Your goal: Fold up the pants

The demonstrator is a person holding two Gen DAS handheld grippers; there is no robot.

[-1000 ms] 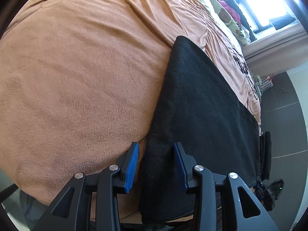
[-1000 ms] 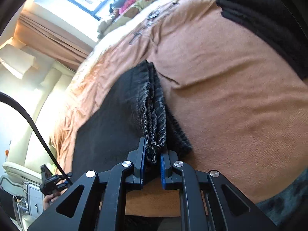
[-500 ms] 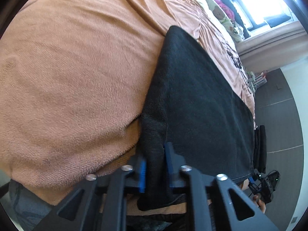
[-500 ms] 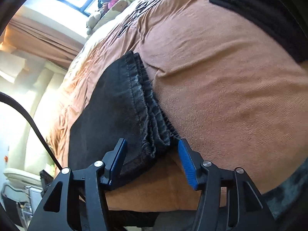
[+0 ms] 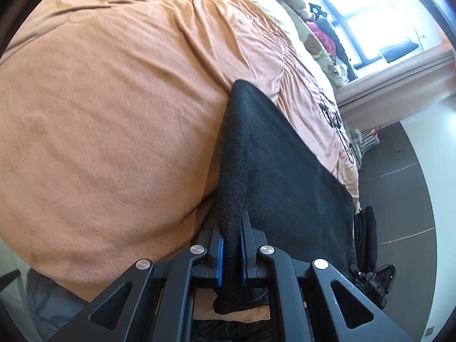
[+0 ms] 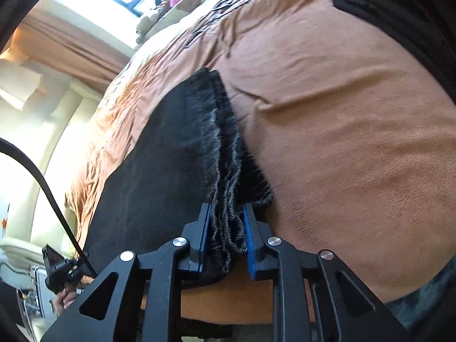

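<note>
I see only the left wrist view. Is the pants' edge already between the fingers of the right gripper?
Observer: Yes. The right gripper is closing its fingers, and the ribbed edge of the pants is bunched between them.
Operator: What is on the blanket beyond that edge?
Observer: The blanket is bare there, but a dark folded stack lies at its far side.
Operator: Is anything hanging near the pants?
Observer: A black cable curves down at the left of the picture, beside the pants.
</note>
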